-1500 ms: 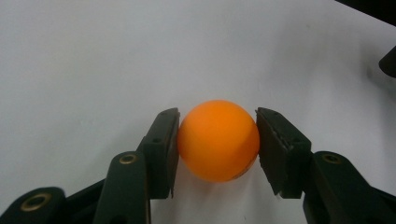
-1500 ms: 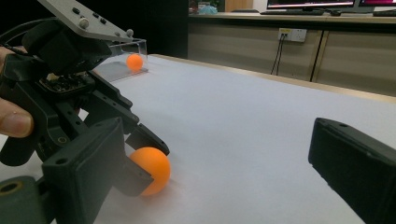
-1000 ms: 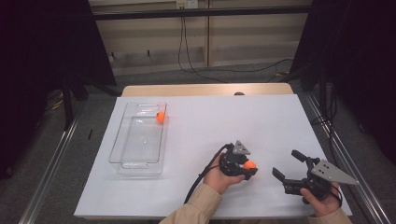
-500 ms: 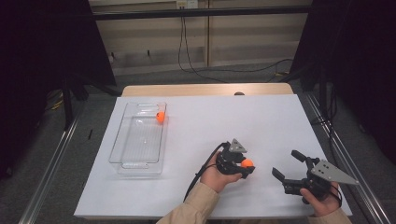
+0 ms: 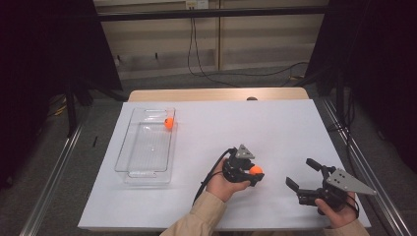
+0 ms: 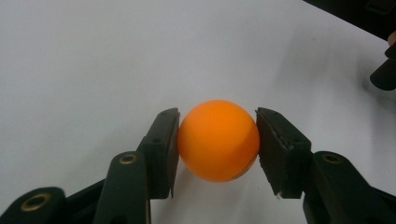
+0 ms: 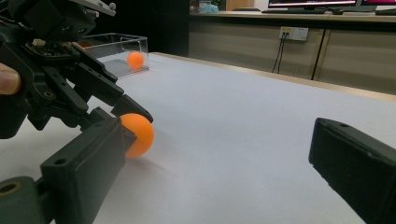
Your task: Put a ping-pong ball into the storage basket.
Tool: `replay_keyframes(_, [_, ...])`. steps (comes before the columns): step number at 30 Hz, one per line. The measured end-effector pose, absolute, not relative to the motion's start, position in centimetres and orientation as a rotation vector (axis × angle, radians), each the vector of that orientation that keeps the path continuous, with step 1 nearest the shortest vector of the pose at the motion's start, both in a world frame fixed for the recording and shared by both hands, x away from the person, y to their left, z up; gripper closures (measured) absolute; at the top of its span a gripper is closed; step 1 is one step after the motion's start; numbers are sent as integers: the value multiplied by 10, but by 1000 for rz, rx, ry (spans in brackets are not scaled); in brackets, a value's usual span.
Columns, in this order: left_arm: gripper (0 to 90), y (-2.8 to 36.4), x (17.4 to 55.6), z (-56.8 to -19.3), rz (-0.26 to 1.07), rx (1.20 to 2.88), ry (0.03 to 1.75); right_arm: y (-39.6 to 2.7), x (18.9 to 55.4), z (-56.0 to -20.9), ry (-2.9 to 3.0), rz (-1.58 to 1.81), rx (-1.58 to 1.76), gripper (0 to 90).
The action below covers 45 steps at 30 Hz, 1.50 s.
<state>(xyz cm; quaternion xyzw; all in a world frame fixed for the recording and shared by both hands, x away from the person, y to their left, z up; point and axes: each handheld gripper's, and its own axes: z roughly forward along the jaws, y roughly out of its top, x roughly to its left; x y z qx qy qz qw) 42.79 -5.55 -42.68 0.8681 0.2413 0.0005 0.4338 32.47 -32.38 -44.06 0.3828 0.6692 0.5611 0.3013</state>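
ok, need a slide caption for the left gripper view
Left hand-held gripper clamped on an orange ball, pads pressing both its sides, above the white table surface.

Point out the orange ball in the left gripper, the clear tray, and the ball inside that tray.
held orange ball (image 6: 218,140), left gripper view, middle of its front face.
clear tray (image 5: 142,169), high view, near rim.
ball in tray (image 5: 169,123), high view, its centre.

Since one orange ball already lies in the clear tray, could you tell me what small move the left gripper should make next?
Probably lift. The left gripper is shut on the orange ball, which looks to sit at the white table, and the clear tray lies off to its left.
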Motion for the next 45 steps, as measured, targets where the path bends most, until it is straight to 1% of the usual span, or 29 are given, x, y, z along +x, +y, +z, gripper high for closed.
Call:
replay_keyframes(12, [511, -46, 430, -421, 25, 2178, 619, -323, 325, -441, 1773, 1494, 1019, 29])
replay_keyframes(22, [511, -40, 431, -419, 25, 2158, 642, -323, 325, -441, 1770, 1503, 1032, 25])
replay_keyframes(24, [511, -38, 432, -419, 7, 2160, 633, -323, 325, -441, 1770, 1497, 1026, 25])
replay_keyframes(32, [511, -32, 433, -417, 26, 2161, 656, -323, 325, -441, 1767, 1499, 1023, 25])
replay_keyframes(45, [511, -24, 436, -415, 19, 2150, 672, -322, 325, -441, 1766, 1500, 1027, 27])
